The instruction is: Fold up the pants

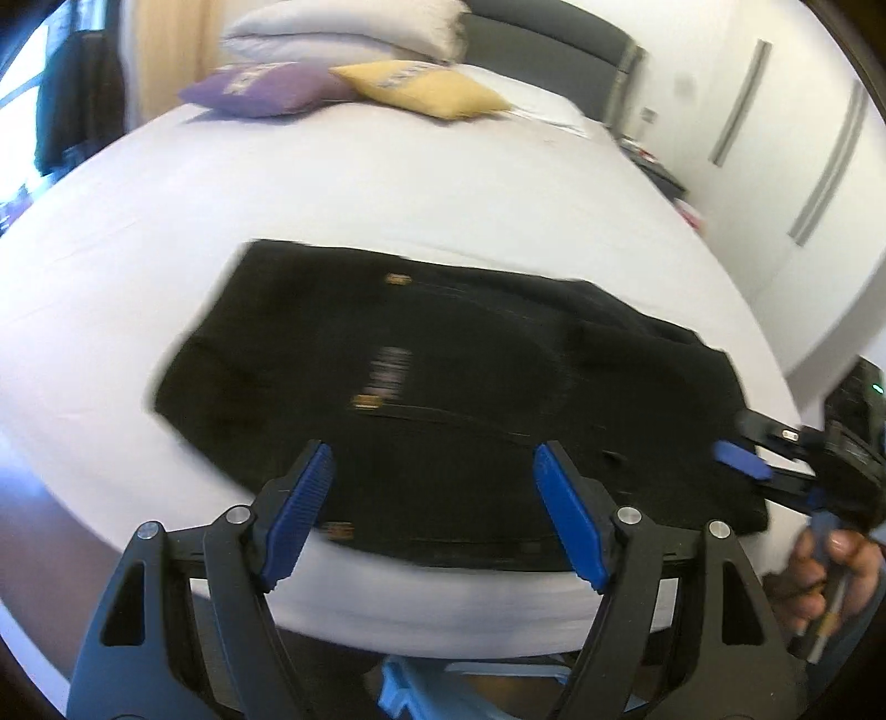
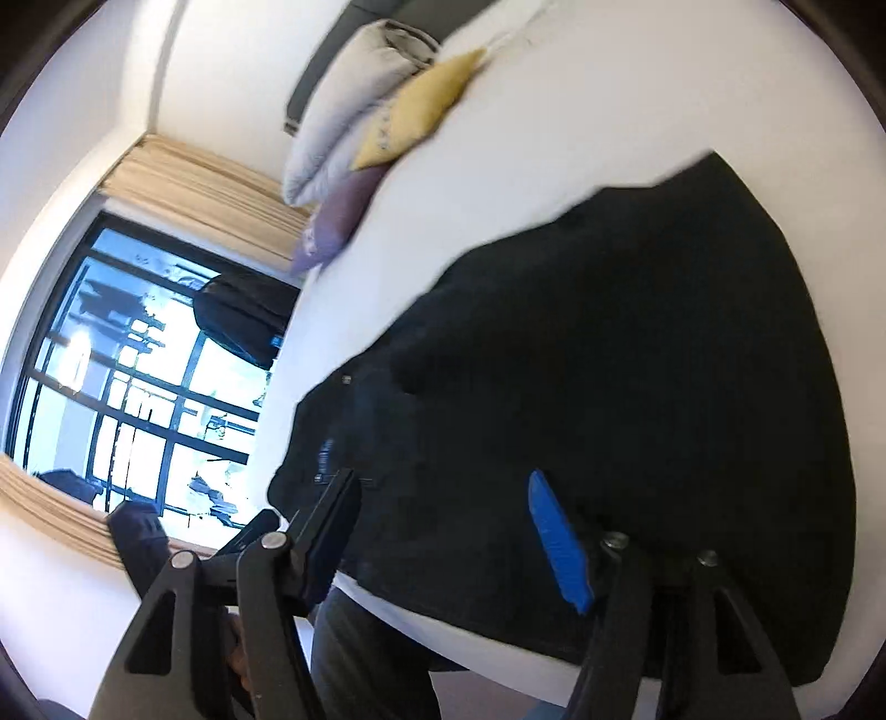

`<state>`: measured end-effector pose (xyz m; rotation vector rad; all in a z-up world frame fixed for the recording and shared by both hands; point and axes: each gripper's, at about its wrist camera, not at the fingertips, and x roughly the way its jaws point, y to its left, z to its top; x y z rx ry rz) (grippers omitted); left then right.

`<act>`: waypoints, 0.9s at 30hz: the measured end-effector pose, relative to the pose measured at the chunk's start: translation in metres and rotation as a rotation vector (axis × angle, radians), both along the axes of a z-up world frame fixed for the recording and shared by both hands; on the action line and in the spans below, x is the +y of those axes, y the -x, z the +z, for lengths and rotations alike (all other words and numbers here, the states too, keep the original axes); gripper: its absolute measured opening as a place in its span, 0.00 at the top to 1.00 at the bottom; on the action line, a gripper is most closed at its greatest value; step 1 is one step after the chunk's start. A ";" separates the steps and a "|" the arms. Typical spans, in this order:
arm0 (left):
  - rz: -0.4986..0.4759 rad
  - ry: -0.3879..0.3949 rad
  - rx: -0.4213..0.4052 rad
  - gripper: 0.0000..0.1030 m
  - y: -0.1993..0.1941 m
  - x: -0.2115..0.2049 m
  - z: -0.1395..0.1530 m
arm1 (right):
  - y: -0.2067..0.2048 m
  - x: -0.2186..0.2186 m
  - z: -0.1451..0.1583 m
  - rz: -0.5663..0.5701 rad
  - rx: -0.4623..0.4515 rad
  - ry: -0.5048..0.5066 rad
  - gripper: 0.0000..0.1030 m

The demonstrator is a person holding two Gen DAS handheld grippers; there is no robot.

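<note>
Left gripper [image 1: 432,509] sits nearest the lens, fingers [image 1: 302,509] spread wide, nothing between the blue pads; they hang over the near edge of the pants [image 1: 443,382] without touching cloth. No earlier shot, so only the current state is stated.

Left to right in the left wrist view:
- window and a dark garment hanging at far left, blurred
- purple cushion [image 1: 260,88] and yellow cushion [image 1: 421,88] side by side at the head of the bed [image 1: 387,188], grey pillows [image 1: 343,27] stacked behind them
- black pants folded into a rough rectangle, lying flat on the white sheet near the foot edge of the bed, small brass rivets and a label visible on top
- right gripper [image 1: 758,448] at the pants' right edge, held by a hand [image 1: 825,576] at the frame's lower right
- white wardrobe doors with long handles at far right

Right wrist view, tilted:
- window [image 2: 138,399] with beige curtain at left
- same pillows and cushions at top centre
- pants fill the right half, resting on the sheet
- right gripper's fingers [image 2: 554,543] stand wide apart, over the pants' near edge, no cloth pinched between them

Whether either pad grazes the fabric: cannot tell, motion blur.
</note>
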<state>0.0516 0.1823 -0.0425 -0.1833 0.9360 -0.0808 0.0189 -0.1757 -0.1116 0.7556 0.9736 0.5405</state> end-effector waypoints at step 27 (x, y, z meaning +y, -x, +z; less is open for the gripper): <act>0.292 0.669 -0.041 0.24 0.006 0.177 -0.074 | 0.003 0.006 -0.007 -0.030 0.008 -0.186 0.33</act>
